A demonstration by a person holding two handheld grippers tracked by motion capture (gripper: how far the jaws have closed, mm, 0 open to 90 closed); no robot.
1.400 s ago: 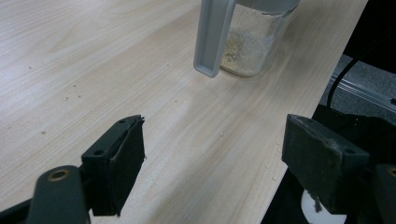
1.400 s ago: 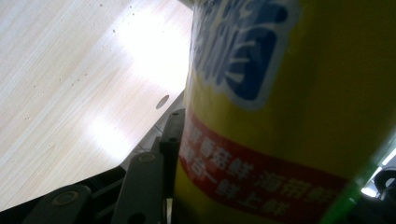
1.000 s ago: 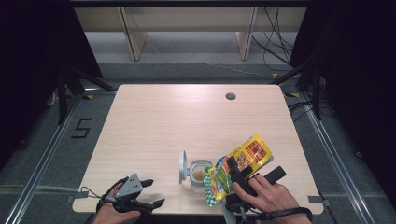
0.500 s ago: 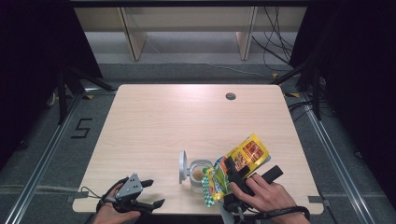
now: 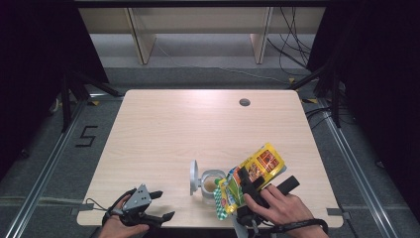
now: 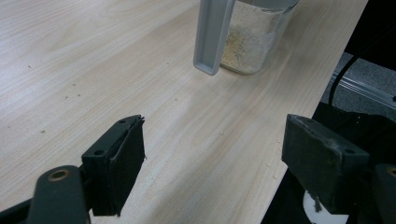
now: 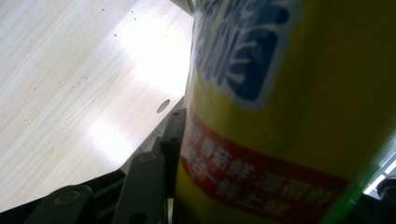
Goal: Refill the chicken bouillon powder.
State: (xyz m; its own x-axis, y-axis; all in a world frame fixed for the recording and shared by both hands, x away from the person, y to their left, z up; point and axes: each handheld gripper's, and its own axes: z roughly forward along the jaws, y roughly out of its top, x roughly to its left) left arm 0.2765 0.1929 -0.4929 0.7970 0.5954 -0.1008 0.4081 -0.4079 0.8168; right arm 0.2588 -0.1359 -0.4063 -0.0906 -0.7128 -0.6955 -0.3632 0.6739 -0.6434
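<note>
A small glass jar (image 5: 211, 184) with pale grains inside stands near the table's front edge, its grey hinged lid (image 5: 193, 177) flipped open to the left. My right gripper (image 5: 246, 184) is shut on a yellow snack bag (image 5: 261, 164), which lies tilted with its green end beside the jar's mouth. In the right gripper view the yellow bag (image 7: 289, 116) blocks most of the picture, and one black finger (image 7: 172, 140) presses its left side. My left gripper (image 5: 159, 206) rests open at the front left with nothing between its jaws. From the left gripper (image 6: 219, 158), the jar (image 6: 254, 42) and lid (image 6: 212, 32) stand ahead.
The wooden table (image 5: 198, 129) has a cable hole (image 5: 244, 102) at the back right. Its front edge (image 6: 299, 116) runs close to my left gripper. Wooden shelving (image 5: 198, 29) stands beyond the table, and a "5" (image 5: 86, 135) is marked on the floor at the left.
</note>
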